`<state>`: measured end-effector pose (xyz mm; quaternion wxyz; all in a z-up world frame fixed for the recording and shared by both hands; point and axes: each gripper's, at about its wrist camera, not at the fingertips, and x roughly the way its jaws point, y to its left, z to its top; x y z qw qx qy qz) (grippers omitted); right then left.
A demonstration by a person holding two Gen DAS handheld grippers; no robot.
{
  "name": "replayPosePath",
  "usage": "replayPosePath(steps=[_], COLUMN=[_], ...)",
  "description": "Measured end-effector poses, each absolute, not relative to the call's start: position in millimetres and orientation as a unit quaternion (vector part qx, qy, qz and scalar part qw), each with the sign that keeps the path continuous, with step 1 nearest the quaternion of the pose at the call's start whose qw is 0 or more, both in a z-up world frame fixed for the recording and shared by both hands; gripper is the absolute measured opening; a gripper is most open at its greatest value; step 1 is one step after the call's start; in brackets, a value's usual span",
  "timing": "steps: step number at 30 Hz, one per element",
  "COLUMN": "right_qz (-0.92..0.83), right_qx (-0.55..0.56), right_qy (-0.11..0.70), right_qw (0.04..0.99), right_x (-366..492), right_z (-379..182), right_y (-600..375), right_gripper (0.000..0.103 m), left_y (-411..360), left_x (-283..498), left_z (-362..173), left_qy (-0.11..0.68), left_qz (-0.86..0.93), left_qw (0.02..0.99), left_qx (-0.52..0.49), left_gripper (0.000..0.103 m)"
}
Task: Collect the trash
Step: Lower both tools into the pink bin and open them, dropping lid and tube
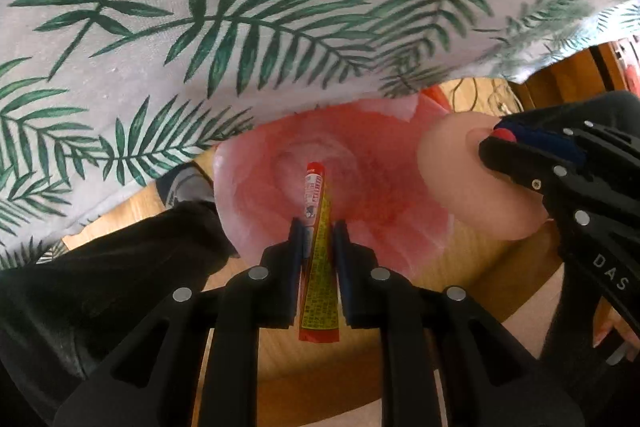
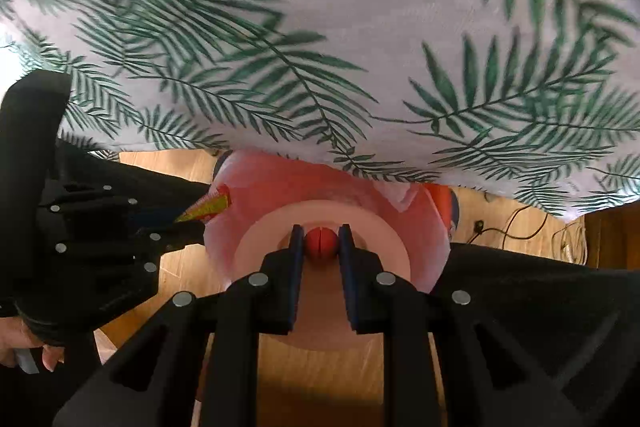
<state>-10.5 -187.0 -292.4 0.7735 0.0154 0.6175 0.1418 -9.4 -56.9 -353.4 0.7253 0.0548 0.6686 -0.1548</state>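
Observation:
My left gripper [image 1: 318, 227] is shut on a long red and yellow wrapper [image 1: 318, 247] and holds it over the open mouth of a pink bin bag [image 1: 380, 163]. My right gripper [image 2: 319, 233] is shut on the red knob [image 2: 320, 243] of a beige bin lid [image 2: 324, 323], lifted beside the bag. The lid [image 1: 472, 179] and right gripper [image 1: 504, 143] show at the right of the left wrist view. The wrapper tip [image 2: 212, 206] and left gripper [image 2: 176, 223] show at the left of the right wrist view, at the bag's rim [image 2: 240, 187].
A white tablecloth with green palm leaves [image 1: 240, 27] hangs just behind the bag and fills the upper half of both views. Wooden floor [image 1: 328, 379] lies below. My dark trouser leg and grey shoe [image 1: 188, 187] stand left of the bag. Cables [image 2: 520, 223] lie on the floor at the right.

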Motion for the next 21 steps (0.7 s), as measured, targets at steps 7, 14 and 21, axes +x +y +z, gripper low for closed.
replayPosePath(steps=[7,14,21], right_qz=[0.139,0.131,0.143], right_qx=[0.014,0.020,-0.012], right_qy=[0.625,0.610,0.523], right_qw=[0.768,0.781,0.840], right_x=[-0.7,-0.5,-24.7], right_z=[-303.6,-287.0,-204.0], right_y=[-186.2,-192.4,-198.9], right_gripper=[0.022,0.066,0.090], left_y=[-52.1,-48.8,-43.6], left_x=[5.9,6.0,-19.7], left_z=[-352.7,-340.5,-267.4], left_qy=[0.671,0.666,0.612], left_qz=[-0.143,-0.136,-0.145], left_qw=[0.726,0.732,0.775], left_qx=[0.051,0.048,0.071], left_gripper=[0.039,0.042,0.042])
